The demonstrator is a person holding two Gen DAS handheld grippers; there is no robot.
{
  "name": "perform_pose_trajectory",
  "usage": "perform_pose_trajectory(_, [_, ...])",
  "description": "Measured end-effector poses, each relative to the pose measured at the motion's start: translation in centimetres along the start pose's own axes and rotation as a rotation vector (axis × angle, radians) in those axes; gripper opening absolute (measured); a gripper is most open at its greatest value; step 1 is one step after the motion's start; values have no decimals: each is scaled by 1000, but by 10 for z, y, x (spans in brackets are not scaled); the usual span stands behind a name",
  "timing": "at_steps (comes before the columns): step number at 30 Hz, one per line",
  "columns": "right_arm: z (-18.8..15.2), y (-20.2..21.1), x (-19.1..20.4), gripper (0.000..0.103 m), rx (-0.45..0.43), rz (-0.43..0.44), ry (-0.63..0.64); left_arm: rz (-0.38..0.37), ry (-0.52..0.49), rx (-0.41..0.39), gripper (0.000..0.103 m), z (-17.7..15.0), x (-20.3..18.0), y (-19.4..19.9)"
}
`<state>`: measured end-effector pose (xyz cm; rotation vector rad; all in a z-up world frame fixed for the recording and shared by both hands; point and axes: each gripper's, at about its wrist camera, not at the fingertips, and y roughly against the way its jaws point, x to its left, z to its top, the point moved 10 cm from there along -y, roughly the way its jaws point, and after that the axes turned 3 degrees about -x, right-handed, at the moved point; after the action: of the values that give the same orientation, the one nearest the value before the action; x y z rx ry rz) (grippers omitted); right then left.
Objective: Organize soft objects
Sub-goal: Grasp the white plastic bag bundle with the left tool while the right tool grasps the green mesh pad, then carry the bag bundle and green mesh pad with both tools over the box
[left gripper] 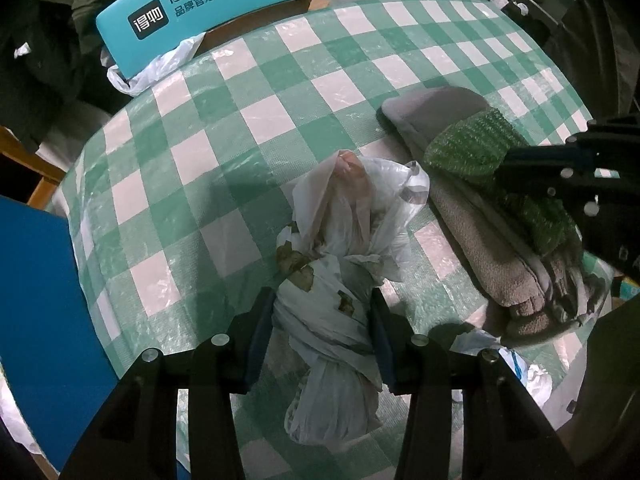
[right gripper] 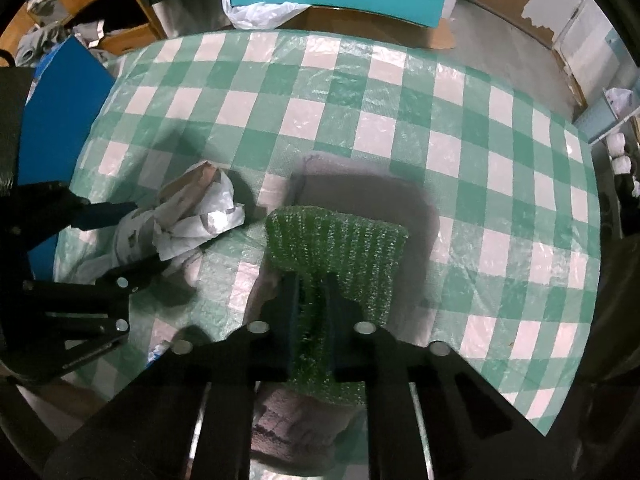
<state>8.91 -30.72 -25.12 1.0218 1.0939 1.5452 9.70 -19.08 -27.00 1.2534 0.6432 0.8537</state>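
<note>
A knotted white plastic bag bundle (left gripper: 340, 264) lies on the green-and-white checked table (left gripper: 224, 128). My left gripper (left gripper: 322, 308) is shut on the bundle's middle; the bundle also shows in the right wrist view (right gripper: 188, 216), with the left gripper (right gripper: 132, 236) around it. A green knitted cloth (right gripper: 340, 248) is pinched in my right gripper (right gripper: 314, 280), over a stack of folded grey and beige cloths (left gripper: 480, 232). In the left wrist view the green cloth (left gripper: 472, 148) lies on that stack, with the right gripper (left gripper: 516, 160) on it.
A teal box with white lettering (left gripper: 208, 4) stands past the table's far edge, on brown cardboard with a white bag beside it. A blue panel (left gripper: 44, 320) stands at the table's left. Loose plastic (left gripper: 520, 364) lies at the near right edge.
</note>
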Motion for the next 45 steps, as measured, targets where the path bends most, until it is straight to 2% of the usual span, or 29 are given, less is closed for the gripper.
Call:
perform_pose_trajectory(11, [13, 29, -9, 5, -91, 15, -38, 8, 15, -9, 47, -2, 5, 7])
perform_pose_trajectory(25, [24, 60, 1, 5, -164, 38, -30, 10, 67, -84, 47, -3, 19, 51])
perform_pose_trajectory(38, [44, 95, 36, 5, -247, 89, 21, 41, 113, -159, 46, -11, 50, 92])
perform_pose_trajectory(45, [55, 109, 63, 5, -278, 129, 63, 86, 139, -190, 46, -23, 75, 113])
